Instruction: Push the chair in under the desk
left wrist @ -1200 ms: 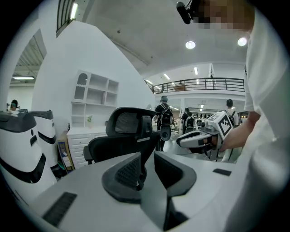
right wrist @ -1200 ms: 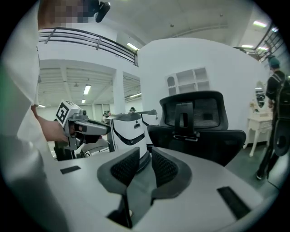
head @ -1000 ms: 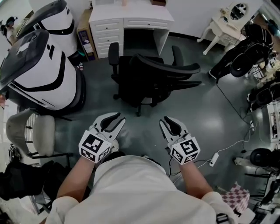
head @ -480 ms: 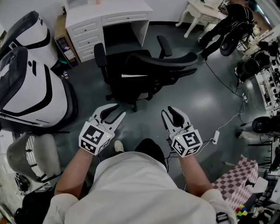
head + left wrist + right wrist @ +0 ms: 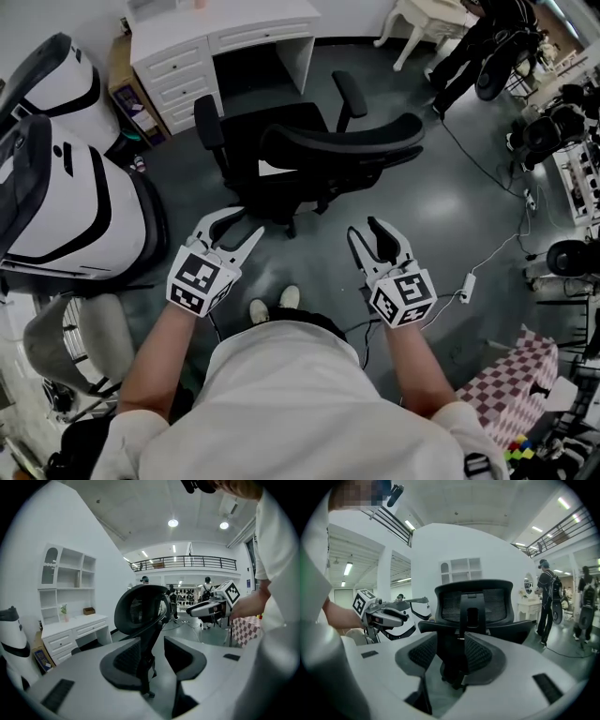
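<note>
A black mesh office chair (image 5: 309,155) stands on the grey floor with its backrest toward me, pulled out from the white desk (image 5: 220,33), whose kneehole lies just beyond the seat. My left gripper (image 5: 236,228) and right gripper (image 5: 367,232) are held side by side short of the backrest, not touching it. The jaws of both are opening, with nothing between them. In the left gripper view the chair (image 5: 140,611) shows past the left gripper (image 5: 157,653), with the desk (image 5: 70,630) at left. In the right gripper view the backrest (image 5: 471,604) rises behind the right gripper (image 5: 450,653).
Large white-and-black shells (image 5: 66,187) crowd the left side. A grey chair (image 5: 75,337) sits at lower left. A white vanity table (image 5: 422,19) and dark gear stand at the upper right. A power strip (image 5: 466,281) and cables lie on the floor. A person (image 5: 546,602) stands beyond.
The person has stepped toward the chair, so it and the desk sit closer and further left in view. Both grippers' jaws have spread wider. Shoes now show below the grippers.
</note>
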`<state>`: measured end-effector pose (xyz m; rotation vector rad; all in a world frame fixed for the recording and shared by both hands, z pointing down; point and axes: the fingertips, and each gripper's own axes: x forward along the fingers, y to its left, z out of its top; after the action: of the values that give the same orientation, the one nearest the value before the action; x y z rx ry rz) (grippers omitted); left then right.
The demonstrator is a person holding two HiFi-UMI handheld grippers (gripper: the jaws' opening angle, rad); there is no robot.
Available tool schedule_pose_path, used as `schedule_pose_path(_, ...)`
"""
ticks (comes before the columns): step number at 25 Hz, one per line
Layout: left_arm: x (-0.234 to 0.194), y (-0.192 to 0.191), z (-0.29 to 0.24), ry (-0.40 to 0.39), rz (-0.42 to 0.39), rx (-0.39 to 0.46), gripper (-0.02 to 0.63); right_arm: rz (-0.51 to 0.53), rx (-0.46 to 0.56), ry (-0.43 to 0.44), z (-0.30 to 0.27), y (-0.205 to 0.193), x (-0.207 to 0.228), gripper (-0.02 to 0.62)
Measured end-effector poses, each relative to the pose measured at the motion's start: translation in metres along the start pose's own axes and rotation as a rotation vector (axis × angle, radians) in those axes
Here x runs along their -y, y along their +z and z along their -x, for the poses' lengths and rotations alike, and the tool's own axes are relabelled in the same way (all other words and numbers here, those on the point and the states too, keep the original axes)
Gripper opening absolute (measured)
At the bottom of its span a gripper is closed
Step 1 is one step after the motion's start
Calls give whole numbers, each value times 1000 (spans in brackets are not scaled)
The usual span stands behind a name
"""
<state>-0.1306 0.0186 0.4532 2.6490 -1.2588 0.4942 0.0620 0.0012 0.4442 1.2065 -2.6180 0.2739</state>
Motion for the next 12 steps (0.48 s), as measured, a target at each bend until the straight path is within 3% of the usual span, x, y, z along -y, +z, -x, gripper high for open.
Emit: schedule_pose_path(12, -47, 3, -41, 70, -86, -77, 176, -39, 22, 12, -42, 9, 47, 216)
